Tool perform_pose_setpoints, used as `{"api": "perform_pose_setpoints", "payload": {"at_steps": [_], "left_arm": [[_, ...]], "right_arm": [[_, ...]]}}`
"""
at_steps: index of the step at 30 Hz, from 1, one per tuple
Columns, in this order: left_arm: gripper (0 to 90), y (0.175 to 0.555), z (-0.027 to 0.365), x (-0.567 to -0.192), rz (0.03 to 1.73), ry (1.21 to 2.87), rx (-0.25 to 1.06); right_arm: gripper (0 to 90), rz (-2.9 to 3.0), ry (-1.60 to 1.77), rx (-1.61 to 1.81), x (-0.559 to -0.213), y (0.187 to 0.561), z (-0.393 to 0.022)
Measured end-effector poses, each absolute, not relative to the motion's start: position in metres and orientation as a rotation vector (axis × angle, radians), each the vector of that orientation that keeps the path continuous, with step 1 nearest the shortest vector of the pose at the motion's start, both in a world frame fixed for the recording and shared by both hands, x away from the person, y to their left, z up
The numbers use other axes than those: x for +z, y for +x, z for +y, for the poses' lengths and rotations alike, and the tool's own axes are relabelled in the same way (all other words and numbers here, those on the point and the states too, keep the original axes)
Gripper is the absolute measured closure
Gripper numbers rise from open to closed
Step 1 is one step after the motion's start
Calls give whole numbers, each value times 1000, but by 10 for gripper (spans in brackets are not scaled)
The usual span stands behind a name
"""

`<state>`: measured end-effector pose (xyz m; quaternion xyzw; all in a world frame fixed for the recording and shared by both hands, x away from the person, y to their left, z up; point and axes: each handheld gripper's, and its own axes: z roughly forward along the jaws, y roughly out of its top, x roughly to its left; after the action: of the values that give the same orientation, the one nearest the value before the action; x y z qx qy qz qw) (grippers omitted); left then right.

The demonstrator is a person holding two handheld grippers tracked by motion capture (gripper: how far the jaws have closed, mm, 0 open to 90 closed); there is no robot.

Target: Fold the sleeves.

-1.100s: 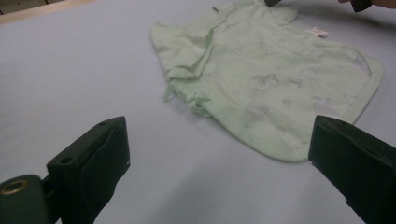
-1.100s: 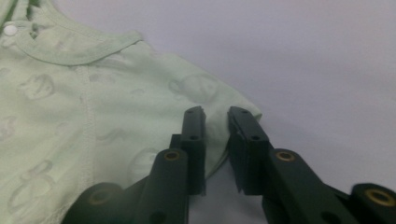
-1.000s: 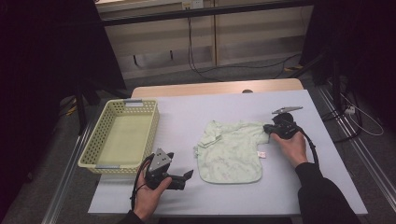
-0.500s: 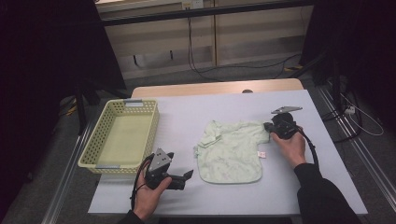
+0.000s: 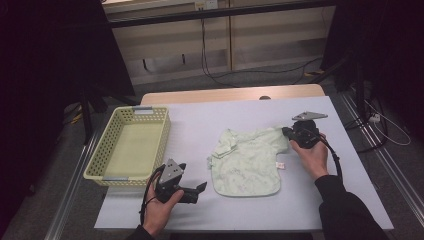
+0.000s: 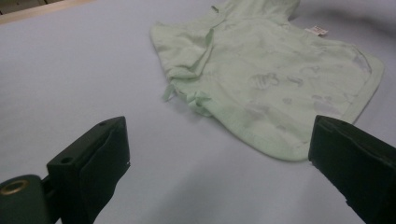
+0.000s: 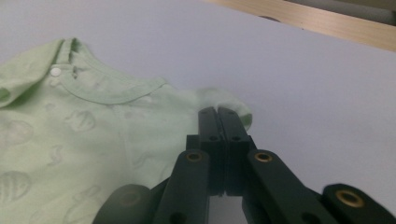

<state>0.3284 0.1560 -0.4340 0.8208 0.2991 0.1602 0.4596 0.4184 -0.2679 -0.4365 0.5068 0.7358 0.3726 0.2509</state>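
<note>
A pale green baby shirt [image 5: 247,162] lies flat on the light table, collar toward the far side; up close the baby shirt [image 7: 70,130] shows faint printed figures. My right gripper [image 5: 289,132] rests at the shirt's right sleeve. Its jaws are pressed together, and the right gripper [image 7: 218,113] has sleeve fabric [image 7: 233,105] bunched at its tips. My left gripper [image 5: 200,189] lies low on the table near the front edge, left of the shirt's hem. The left gripper [image 6: 217,126] is open with bare table between its jaws, and the baby shirt [image 6: 271,79] lies just ahead.
A cream plastic basket [image 5: 97,155] stands empty at the table's left side. A wooden strip [image 5: 230,95] runs along the far edge. A white tag [image 5: 281,165] sticks out from the shirt's right side. Cables trail on the floor beyond.
</note>
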Motion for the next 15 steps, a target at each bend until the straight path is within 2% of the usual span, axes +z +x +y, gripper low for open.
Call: {"api": "perform_pose_setpoints", "payload": {"at_steps": [15], "left_arm": [[53, 328, 156, -434, 730, 2023, 392]], "right_arm": [[900, 2066, 1293, 1053, -435, 413, -244]]}}
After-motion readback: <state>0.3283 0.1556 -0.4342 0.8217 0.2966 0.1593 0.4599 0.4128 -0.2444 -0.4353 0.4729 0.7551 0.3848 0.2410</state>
